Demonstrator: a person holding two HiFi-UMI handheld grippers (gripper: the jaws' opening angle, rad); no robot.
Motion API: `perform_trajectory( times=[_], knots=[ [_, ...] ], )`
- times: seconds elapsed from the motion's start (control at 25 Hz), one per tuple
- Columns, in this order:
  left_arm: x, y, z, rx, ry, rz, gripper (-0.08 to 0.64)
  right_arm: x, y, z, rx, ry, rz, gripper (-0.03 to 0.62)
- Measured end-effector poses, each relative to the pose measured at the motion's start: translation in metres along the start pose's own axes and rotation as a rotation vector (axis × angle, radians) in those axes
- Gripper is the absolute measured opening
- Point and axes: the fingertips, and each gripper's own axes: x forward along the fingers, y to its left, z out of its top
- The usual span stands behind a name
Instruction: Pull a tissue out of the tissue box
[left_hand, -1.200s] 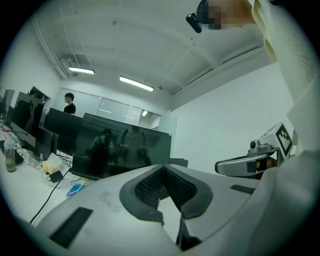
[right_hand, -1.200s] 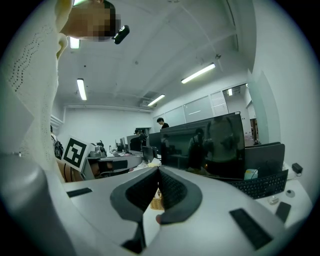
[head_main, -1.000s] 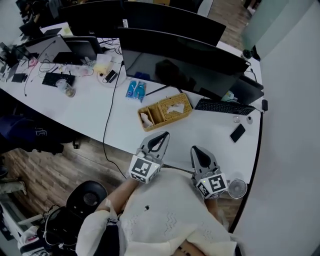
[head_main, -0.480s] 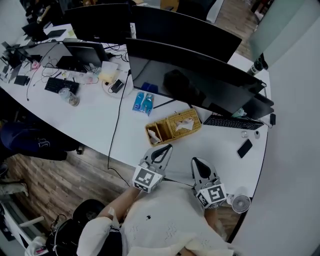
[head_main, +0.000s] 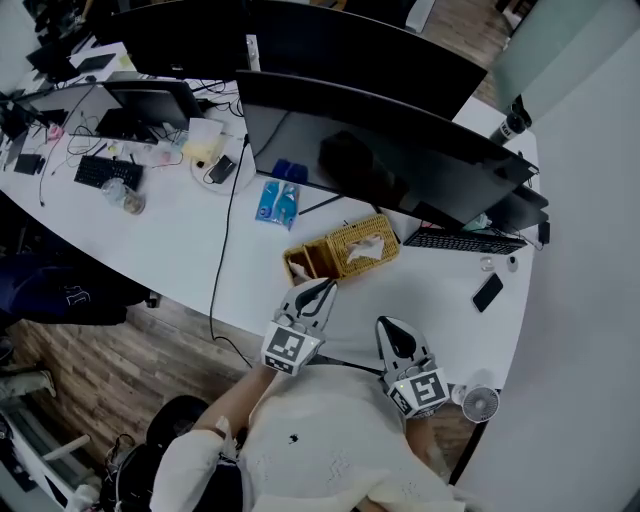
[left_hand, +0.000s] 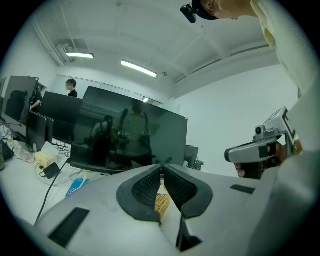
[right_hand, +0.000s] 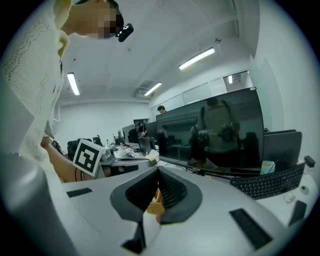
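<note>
Blue packets (head_main: 275, 205) lie on the white desk (head_main: 180, 240), at eleven o'clock from my left gripper (head_main: 322, 290). That gripper's fingers are pressed together with nothing between them. Their tips are near the wicker tissue box (head_main: 338, 258), which sits at one o'clock from them, below the big monitor (head_main: 380, 150). A white tissue (head_main: 368, 247) pokes up from the box's top. My right gripper (head_main: 392, 333) hangs over the desk's near edge, fingers closed and empty, with the box at eleven o'clock and apart from it. A keyboard (head_main: 460, 240) and a phone (head_main: 490, 292) lie at one o'clock from that gripper.
</note>
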Motion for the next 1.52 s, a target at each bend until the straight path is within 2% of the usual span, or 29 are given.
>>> perform_trajectory(
  times=[0.24,0.44,0.72,1.16,1.52],
  knots=[
    [0.014,0.014,-0.016,0.000,0.043,0.024,0.019,0.002,-0.005,-0.004,0.011,0.007,0.004,0.002],
    [0.028,0.015,-0.027,-0.014,0.077,0.022,0.084,0.001,-0.008,-0.007,0.018,0.017,0.009,0.002],
    [0.053,0.013,-0.040,-0.007,0.096,0.036,0.126,-0.001,-0.016,-0.015,0.016,0.035,0.009,0.002],
    [0.086,0.026,-0.073,0.037,0.210,0.052,0.132,-0.006,-0.029,-0.025,0.038,0.060,-0.001,0.002],
    [0.105,0.025,-0.108,0.004,0.315,0.062,0.137,-0.009,-0.038,-0.028,0.048,0.056,-0.026,0.002]
  ],
)
